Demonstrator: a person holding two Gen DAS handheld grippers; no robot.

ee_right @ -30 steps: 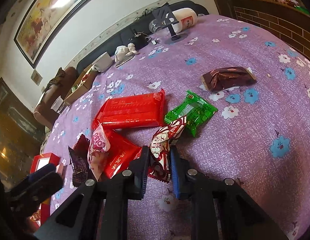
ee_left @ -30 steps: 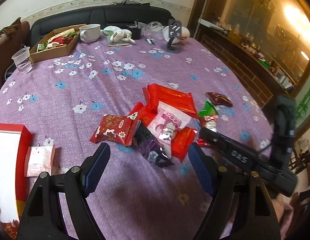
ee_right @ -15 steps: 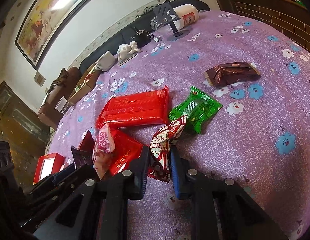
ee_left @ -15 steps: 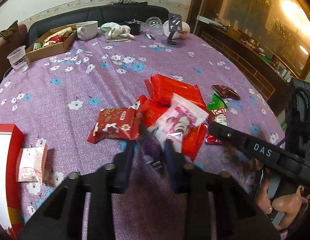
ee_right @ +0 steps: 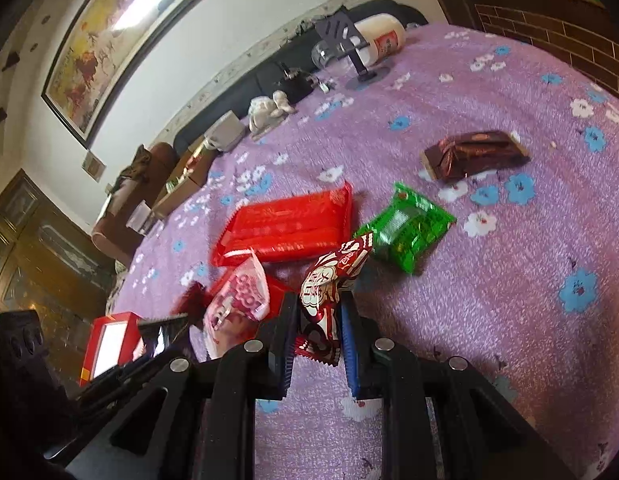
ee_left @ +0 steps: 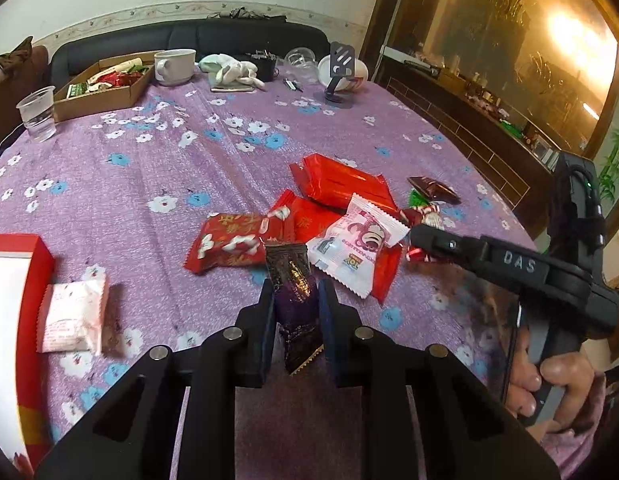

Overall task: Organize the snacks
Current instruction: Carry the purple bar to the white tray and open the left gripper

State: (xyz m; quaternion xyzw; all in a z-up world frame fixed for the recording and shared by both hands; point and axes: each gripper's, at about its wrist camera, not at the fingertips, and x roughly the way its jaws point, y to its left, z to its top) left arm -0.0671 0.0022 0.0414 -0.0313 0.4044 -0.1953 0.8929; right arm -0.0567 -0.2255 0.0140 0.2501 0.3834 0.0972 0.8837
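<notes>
Left gripper (ee_left: 296,312) has just closed its jaws on the dark purple packet (ee_left: 294,296), near the table's (ee_left: 109,184) front edge. Right gripper (ee_right: 318,326) clamps a red-white packet (ee_right: 323,300). Both wrappers are slick, so either could slip on lifting. Risk 2: the pink packet (ee_left: 359,240) lies just beside and could get dragged.

Tablecloth (ee_left: 213,160): matt woven cloth, purple, printed flowers. Dark purple snack packet (ee_left: 295,300): glossy crinkled foil. Green packet (ee_right: 409,228): shiny plastic film. Cardboard tray (ee_left: 101,96): matt brown. Cup (ee_left: 36,114): clear plastic.
</notes>
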